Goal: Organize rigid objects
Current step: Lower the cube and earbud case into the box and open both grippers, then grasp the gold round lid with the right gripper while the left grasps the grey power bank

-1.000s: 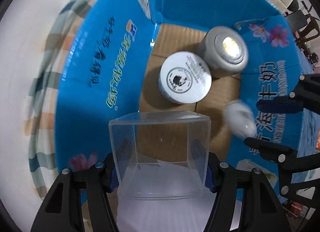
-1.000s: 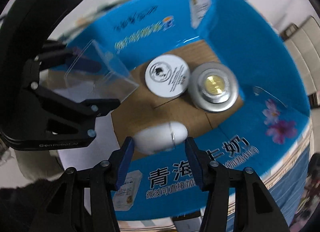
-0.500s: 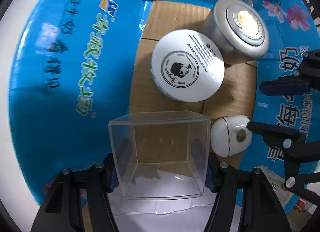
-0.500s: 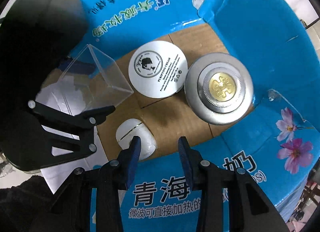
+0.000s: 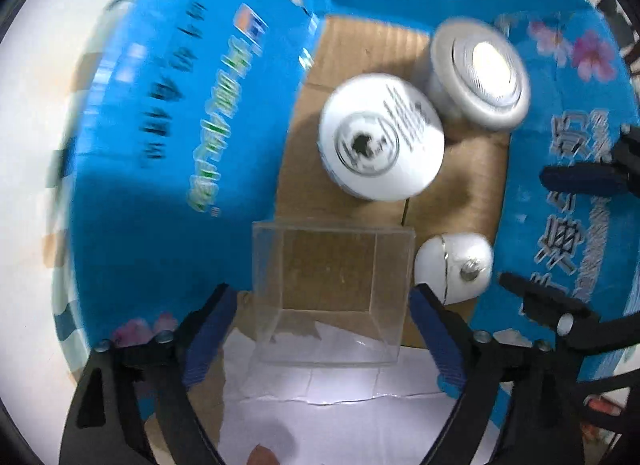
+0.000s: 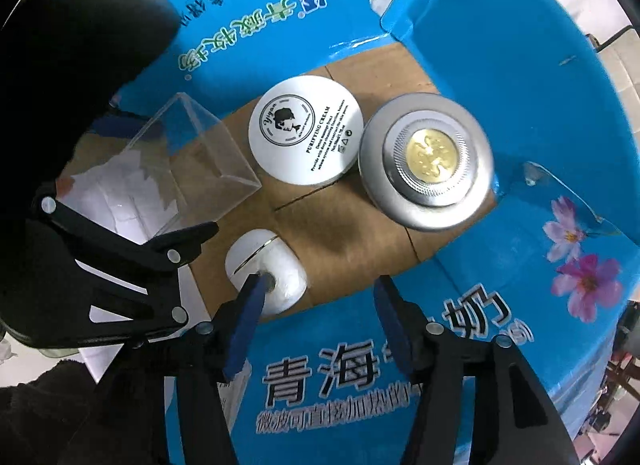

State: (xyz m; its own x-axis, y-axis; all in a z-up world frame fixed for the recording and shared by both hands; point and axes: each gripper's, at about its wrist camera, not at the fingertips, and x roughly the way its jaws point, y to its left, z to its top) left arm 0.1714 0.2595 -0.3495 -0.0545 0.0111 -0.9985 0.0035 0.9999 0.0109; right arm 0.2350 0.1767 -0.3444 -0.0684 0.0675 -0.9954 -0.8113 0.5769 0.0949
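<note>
I look down into a blue cardboard box (image 5: pixel 160 205) with a brown floor. A clear plastic cube (image 5: pixel 332 289) stands on the floor; my left gripper (image 5: pixel 324 305) is open around it, pads apart from its sides. The cube also shows in the right wrist view (image 6: pixel 180 169). A small white egg-shaped case (image 6: pixel 266 271) lies on the floor, also in the left wrist view (image 5: pixel 454 267). My right gripper (image 6: pixel 320 293) is open and empty above it, left pad over the case. A white cream jar (image 6: pixel 306 135) and a silver jar with gold centre (image 6: pixel 426 159) stand behind.
The box's blue flaps (image 6: pixel 520 65) stand up all round the floor. White paper (image 5: pixel 340 385) lies on the near floor under the cube. The left gripper's black body (image 6: pixel 80 225) fills the left of the right wrist view.
The left gripper has opened and let go of the clear cube, which now stands on the box floor. The right gripper has opened wider, with the white case lying below it.
</note>
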